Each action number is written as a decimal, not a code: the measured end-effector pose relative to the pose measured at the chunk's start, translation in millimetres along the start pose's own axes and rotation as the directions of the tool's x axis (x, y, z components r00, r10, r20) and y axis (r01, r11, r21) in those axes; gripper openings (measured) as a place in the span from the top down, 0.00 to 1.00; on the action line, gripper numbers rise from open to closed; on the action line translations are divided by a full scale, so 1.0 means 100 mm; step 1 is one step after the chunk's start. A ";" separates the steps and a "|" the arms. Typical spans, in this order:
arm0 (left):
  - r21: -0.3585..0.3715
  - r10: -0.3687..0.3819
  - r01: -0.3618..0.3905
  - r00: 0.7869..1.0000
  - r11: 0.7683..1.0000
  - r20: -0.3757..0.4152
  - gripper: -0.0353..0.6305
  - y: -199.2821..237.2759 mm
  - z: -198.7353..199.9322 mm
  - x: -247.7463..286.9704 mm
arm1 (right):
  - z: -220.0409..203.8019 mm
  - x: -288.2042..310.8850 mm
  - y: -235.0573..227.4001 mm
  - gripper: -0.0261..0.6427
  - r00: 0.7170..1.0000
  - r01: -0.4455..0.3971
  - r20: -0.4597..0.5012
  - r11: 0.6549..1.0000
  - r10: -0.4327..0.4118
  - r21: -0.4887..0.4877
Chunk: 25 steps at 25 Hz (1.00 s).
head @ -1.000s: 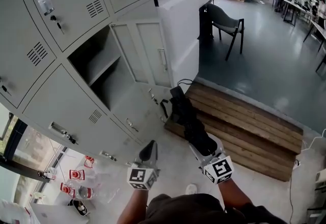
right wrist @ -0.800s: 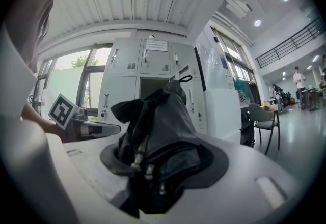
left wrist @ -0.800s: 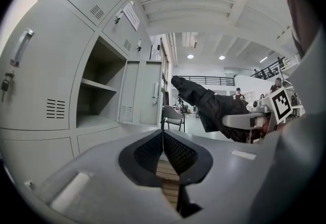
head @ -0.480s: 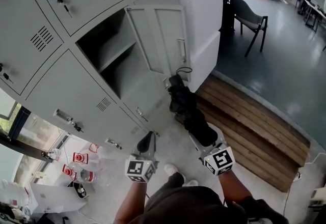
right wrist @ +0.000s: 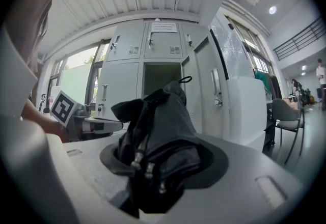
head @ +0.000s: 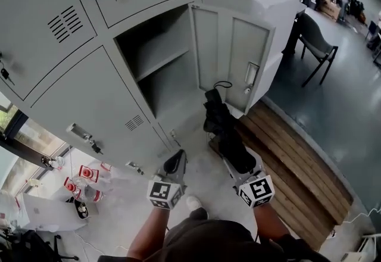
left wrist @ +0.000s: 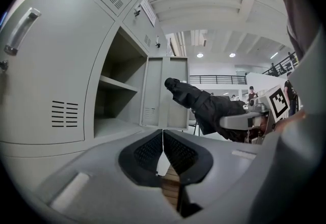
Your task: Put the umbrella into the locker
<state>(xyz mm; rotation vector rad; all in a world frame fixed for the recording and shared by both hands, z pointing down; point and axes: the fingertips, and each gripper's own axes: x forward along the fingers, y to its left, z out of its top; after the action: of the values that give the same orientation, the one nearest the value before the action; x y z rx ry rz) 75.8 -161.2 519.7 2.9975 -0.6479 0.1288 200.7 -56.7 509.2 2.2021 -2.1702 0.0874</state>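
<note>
A folded black umbrella (head: 223, 128) sticks out level from my right gripper (head: 240, 167), whose jaws are shut on its thick end; its tip with a wrist loop points at the open locker (head: 164, 73). In the right gripper view the umbrella (right wrist: 159, 139) fills the jaws, with the open compartment (right wrist: 161, 79) straight ahead. My left gripper (head: 174, 164) is shut and empty, held beside the right one. In the left gripper view its pads (left wrist: 153, 150) meet, and the umbrella (left wrist: 206, 108) and the locker's shelf (left wrist: 118, 83) show beyond.
The locker door (head: 238, 61) stands swung open to the right of the compartment. Shut lockers (head: 53, 22) with keys surround it. A wooden pallet (head: 297, 165) lies on the floor at right, a chair (head: 315, 46) behind it. Small red-and-white things (head: 83, 180) lie on the floor at left.
Both grippers and the umbrella have come closer to the locker bank; the open compartment now sits more squarely ahead, and the umbrella's tip is nearer its opening.
</note>
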 end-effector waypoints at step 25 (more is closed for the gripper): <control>-0.040 0.115 -0.114 0.993 0.993 0.029 0.94 1.27 -0.07 0.16 | -0.17 1.57 0.32 0.61 0.984 -0.131 -0.118 0.991 0.132 0.012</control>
<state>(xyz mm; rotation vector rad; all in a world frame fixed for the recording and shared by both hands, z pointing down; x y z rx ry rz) 36.7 -282.6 535.2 2.9310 -0.8159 0.0756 170.5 -212.6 537.7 1.9978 -2.2488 0.2221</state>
